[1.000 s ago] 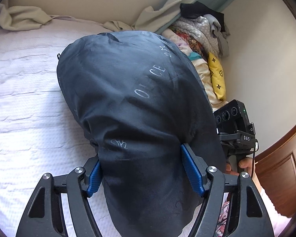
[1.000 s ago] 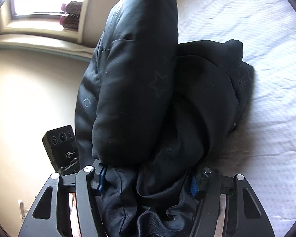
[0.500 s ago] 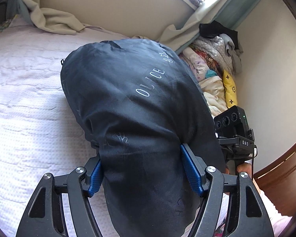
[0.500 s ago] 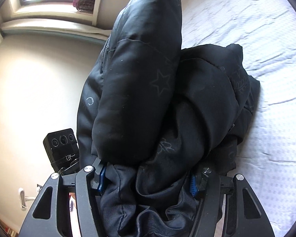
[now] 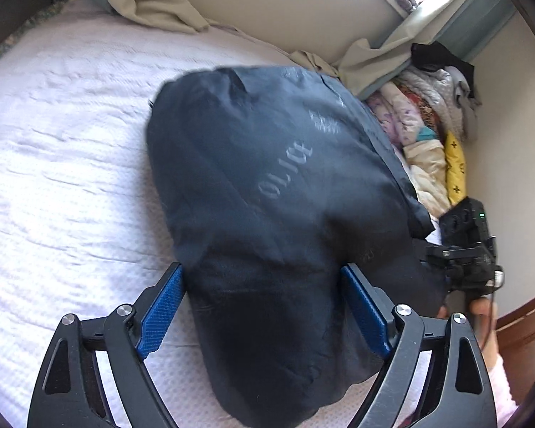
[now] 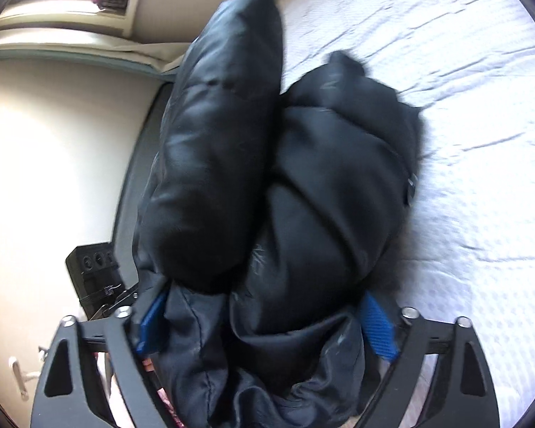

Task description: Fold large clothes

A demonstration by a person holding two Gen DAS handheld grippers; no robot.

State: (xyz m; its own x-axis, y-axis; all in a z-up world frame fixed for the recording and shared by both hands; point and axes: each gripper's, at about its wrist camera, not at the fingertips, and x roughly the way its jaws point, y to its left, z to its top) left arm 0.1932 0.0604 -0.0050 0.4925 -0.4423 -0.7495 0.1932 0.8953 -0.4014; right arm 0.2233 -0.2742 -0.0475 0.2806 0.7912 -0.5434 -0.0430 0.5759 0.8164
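A big black puffer jacket (image 5: 274, 214) with pale lettering is bundled up over the white bed (image 5: 60, 164). My left gripper (image 5: 264, 306) has its jaws wide around the bundle's near end, blue pads against the fabric. In the right wrist view the jacket (image 6: 274, 178) shows as a folded padded roll, and my right gripper (image 6: 267, 324) is clamped on its bunched lower edge. The right gripper's body also shows in the left wrist view (image 5: 470, 246), and the left gripper's body shows in the right wrist view (image 6: 92, 271).
A pile of mixed clothes (image 5: 428, 125) lies by the wall at the bed's far right corner. A beige curtain (image 5: 153, 7) drapes onto the bed's far edge. A window sill (image 6: 71, 39) and a cream wall (image 6: 53, 164) stand left of the bed.
Both grippers have swung with the jacket bundle, which has shifted toward the middle of the bed. The views are now motion-blurred. Both grips are unchanged.
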